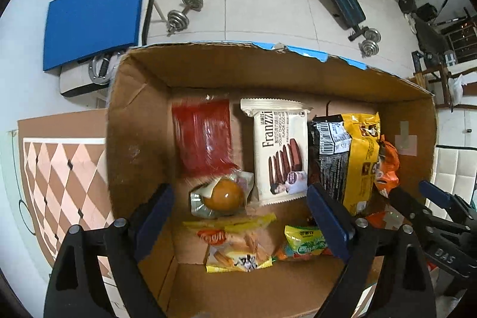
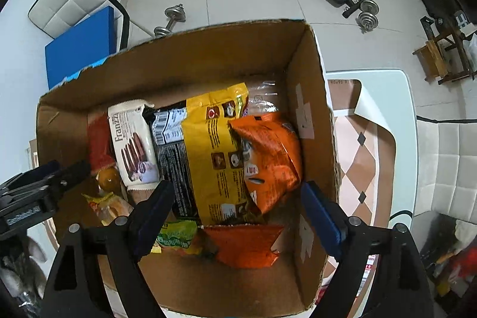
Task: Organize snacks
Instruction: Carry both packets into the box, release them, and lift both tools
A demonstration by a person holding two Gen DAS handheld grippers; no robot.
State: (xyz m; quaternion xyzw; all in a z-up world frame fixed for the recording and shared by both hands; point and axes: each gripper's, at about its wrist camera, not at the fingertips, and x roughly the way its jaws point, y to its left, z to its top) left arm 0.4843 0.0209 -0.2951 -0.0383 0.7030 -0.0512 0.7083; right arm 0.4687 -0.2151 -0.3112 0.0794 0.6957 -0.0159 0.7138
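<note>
Both claws released over the cardboard box (image 1: 140, 145) of snacks, frame center: left gripper (image 1: 243, 216) w/ nothing, right gripper (image 2: 238, 213) too. Only left view shows red packet (image 1: 202, 136) fully (right view shows orange bag (image 2: 268, 157) fully).

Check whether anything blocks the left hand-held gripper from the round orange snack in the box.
Nothing visible does. The left hand-held gripper is open above the cardboard box, and the round orange snack lies uncovered between its fingers, beside the Franzzi pack.
</note>
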